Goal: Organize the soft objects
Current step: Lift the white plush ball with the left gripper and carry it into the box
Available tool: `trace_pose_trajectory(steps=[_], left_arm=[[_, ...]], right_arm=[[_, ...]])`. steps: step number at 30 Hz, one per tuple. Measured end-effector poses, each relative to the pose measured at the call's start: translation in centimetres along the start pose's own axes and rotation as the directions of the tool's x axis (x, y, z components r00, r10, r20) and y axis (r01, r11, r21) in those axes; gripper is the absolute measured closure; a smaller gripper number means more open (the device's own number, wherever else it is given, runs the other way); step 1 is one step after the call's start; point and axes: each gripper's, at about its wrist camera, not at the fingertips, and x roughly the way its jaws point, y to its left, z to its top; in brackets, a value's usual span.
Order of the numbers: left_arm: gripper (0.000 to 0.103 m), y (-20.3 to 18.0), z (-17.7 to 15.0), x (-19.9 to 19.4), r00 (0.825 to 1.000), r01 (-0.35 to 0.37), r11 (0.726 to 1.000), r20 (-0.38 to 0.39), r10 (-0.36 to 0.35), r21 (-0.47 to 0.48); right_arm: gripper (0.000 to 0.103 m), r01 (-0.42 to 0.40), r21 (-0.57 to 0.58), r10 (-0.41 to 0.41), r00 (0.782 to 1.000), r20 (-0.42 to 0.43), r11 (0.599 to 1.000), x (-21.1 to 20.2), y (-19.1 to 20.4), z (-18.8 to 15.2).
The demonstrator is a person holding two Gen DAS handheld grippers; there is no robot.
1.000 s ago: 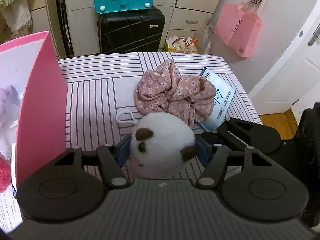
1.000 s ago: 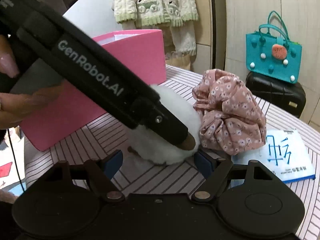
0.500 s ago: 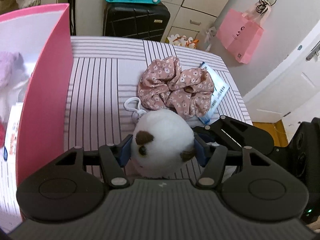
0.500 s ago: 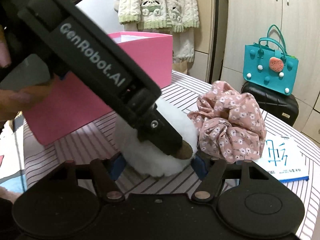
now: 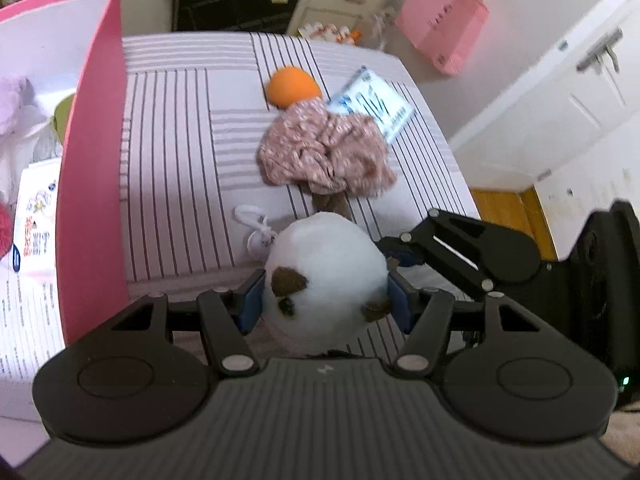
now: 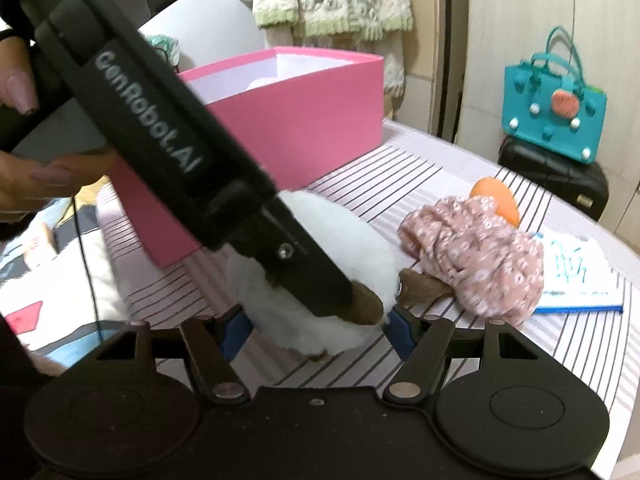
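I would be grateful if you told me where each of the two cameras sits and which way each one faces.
Left wrist: on the left hand-held gripper, looking steeply down over the white plush toy between its pads; the right hand-held gripper shows alongside.
Right wrist: on the right hand-held gripper, looking across the striped table at the pink box; the left hand-held gripper and a hand cross it.
Shared: toy, box, floral cloth, orange ball.

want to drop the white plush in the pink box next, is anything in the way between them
Nothing visible. The white plush sits between the left gripper's pads, and only bare striped cloth separates it from the pink box, whose near wall it must clear.
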Motion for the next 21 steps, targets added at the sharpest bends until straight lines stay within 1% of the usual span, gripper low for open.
trace_pose_trajectory(steps=[5, 10, 16, 19, 21], left_arm=[[0.042, -0.4, -0.8, -0.7, 0.997, 0.027, 0.999, -0.074, -0.025, 0.026], [0.042, -0.7, -1.4, -2.0, 0.993, 0.047, 0.998, -0.112, -0.042, 0.04], [0.041, -1.1, -1.9, -4.7, 0.992, 0.064, 0.997, -0.109, -0.06, 0.037], [0.04, -1.2, -2.2, -6.0, 0.992, 0.071, 0.997, -0.11, -0.067, 0.038], [0.041, -1.0, -2.5, -6.9, 0.99, 0.077, 0.997, -0.119, -0.074, 0.021]], right_arm=[[0.029, -0.027, 0.009, 0.028, 0.997, -0.066, 1.0, -1.0, 1.2, 0.5], [0.03, -0.039, -0.007, 0.038, 0.994, -0.1, 0.999, -2.3, 2.2, 1.7], [0.03, -0.072, -0.005, 0.071, 0.99, -0.119, 0.997, -4.0, 3.1, 3.5], [0.03, -0.089, -0.023, 0.085, 0.987, -0.133, 0.996, -4.8, 3.9, 4.5], [0.03, -0.095, -0.04, 0.088, 0.986, -0.143, 0.995, -5.4, 4.9, 5.2]])
